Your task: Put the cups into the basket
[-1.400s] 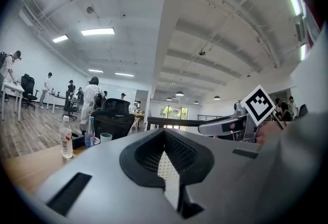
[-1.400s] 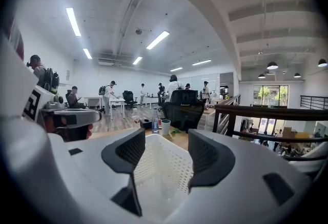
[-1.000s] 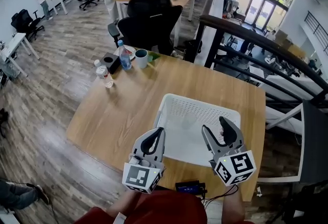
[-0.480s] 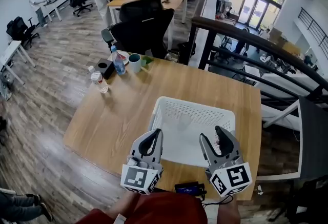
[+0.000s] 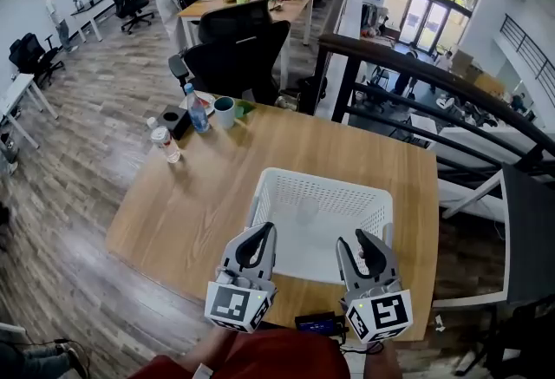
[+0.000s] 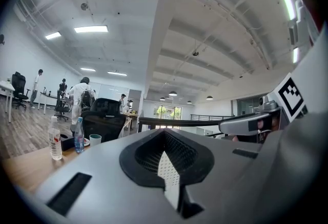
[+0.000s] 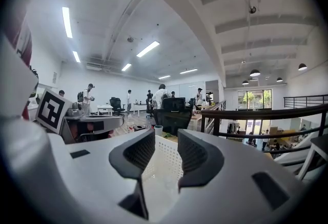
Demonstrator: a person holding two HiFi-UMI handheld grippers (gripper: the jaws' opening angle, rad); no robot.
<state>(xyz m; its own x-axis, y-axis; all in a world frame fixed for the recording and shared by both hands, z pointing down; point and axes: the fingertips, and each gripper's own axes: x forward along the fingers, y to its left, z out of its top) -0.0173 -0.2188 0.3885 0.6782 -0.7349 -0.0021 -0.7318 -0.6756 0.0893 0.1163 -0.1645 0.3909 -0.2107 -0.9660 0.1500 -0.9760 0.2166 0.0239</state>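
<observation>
A white mesh basket (image 5: 323,181) stands on the wooden table (image 5: 199,195) just beyond both grippers. A pale shape lies on its floor; I cannot tell what it is. A white mug (image 5: 224,111) with a dark inside stands at the table's far left corner, also seen small as the mug (image 6: 95,139) and the mug (image 7: 158,129). My left gripper (image 5: 263,232) hangs over the basket's near left corner, jaws shut on nothing. My right gripper (image 5: 365,240) is over the near right rim. Its jaws have just been closing and stand partly apart, with only basket mesh (image 7: 165,166) behind the gap.
Two plastic bottles (image 5: 165,143) and a black box (image 5: 179,120) stand beside the mug. A black office chair (image 5: 243,52) is pushed up at the table's far side. A dark railing (image 5: 416,78) runs along the right. People stand at desks far behind.
The right gripper's jaws have narrowed from wide apart to a small gap, and it has drawn slightly toward the near edge. The left gripper has kept still.
</observation>
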